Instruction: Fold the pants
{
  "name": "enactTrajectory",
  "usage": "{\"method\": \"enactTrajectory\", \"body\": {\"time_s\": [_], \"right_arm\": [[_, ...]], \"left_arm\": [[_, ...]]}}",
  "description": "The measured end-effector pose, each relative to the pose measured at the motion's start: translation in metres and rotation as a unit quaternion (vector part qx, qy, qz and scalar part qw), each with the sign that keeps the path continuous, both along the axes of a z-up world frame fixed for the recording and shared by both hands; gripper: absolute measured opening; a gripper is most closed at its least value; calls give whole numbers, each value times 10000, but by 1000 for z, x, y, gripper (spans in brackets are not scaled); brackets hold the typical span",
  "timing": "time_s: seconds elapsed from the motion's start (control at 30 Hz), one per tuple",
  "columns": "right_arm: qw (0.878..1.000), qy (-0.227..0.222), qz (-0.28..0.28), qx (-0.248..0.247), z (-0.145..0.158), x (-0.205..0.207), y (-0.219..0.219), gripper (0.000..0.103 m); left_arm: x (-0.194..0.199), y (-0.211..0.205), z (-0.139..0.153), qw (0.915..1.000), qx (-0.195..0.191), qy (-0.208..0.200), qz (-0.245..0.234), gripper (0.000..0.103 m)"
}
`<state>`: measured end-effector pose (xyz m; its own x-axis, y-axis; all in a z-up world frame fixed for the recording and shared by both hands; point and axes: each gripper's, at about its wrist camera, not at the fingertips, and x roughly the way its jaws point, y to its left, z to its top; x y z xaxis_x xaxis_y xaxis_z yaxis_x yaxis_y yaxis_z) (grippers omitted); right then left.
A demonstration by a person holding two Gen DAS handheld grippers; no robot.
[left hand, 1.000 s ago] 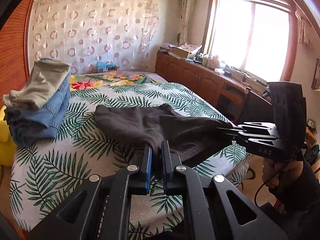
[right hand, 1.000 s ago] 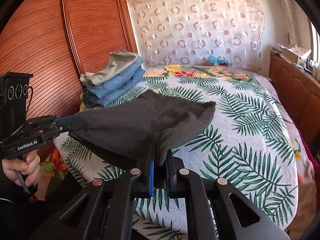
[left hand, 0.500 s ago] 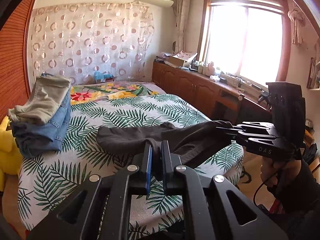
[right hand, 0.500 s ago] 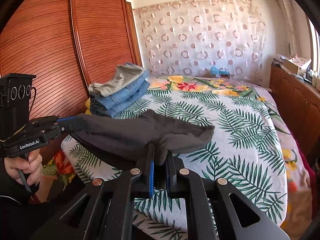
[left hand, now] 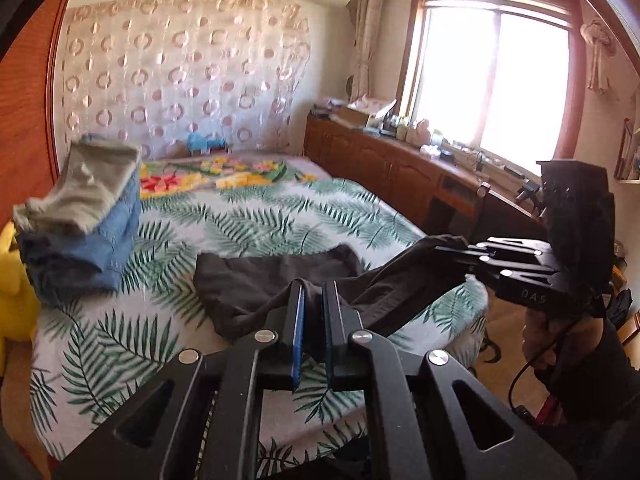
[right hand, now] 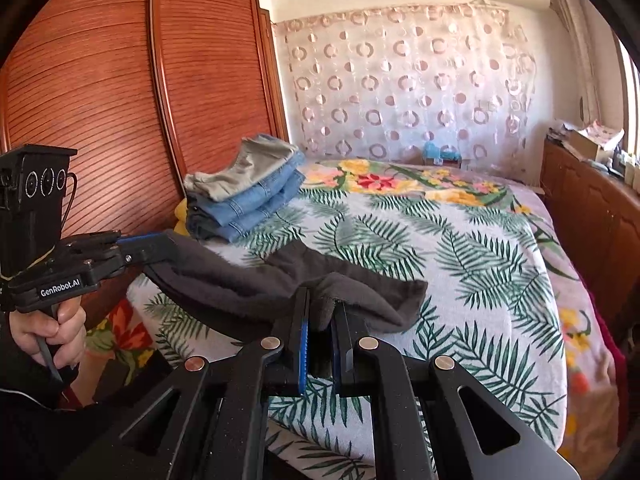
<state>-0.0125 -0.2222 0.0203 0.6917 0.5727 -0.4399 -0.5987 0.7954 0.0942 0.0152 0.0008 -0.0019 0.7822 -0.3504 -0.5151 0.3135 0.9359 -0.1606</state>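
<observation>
At the near edge of the bed point(right hand: 500, 280), both grippers grip the dark pants point(right hand: 240, 288). In its own view the right gripper point(right hand: 320, 316) has its fingers clenched on a bunched fold of the cloth, and the left gripper point(left hand: 312, 300) in its view is likewise clamped on the fabric's edge. Each also shows in the other's view: the left gripper point(right hand: 160, 242) pinches one end of the pants off the bed's near left corner, and the right gripper point(left hand: 452, 246) holds the other end near the near right corner. A hand point(right hand: 52, 332) holds the left tool's handle.

Between the two grips the pants hang in a slack span, lifted just off the bed at the near side, while the rest lies crumpled on the leaf-print cover a little further in. The cloth looks doubled over at least once, but the layers are uneven and not laid flat, so I judge the fold to be midway: the garment is gathered and held, not yet squared or set down.

Further back, at the left edge of the bed, a stack point(right hand: 248, 192) of folded jeans with a grey pair on top looks finished. What remains, by my reading, is to lay these pants flat, complete the fold, and add them to that stack.
</observation>
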Motion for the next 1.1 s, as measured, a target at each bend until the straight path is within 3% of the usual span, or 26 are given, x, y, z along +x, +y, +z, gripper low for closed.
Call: {"method": "enactTrajectory", "body": {"time_s": [0.17, 0.33, 0.9, 1.1], "right_arm": [[9998, 194, -68, -55, -12, 18, 7, 8], [9995, 258, -152, -73, -15, 35, 15, 8], [9992, 207, -349, -72, -5, 85, 41, 8], [9988, 301, -379, -69, -15, 103, 46, 8]], "left_arm": [[11, 3, -20, 9996, -89, 276, 55, 9], [21, 1, -25, 9995, -56, 302, 101, 9], [61, 6, 1, 9996, -74, 8, 257, 9], [78, 8, -7, 9994, -5, 90, 337, 9]]}}
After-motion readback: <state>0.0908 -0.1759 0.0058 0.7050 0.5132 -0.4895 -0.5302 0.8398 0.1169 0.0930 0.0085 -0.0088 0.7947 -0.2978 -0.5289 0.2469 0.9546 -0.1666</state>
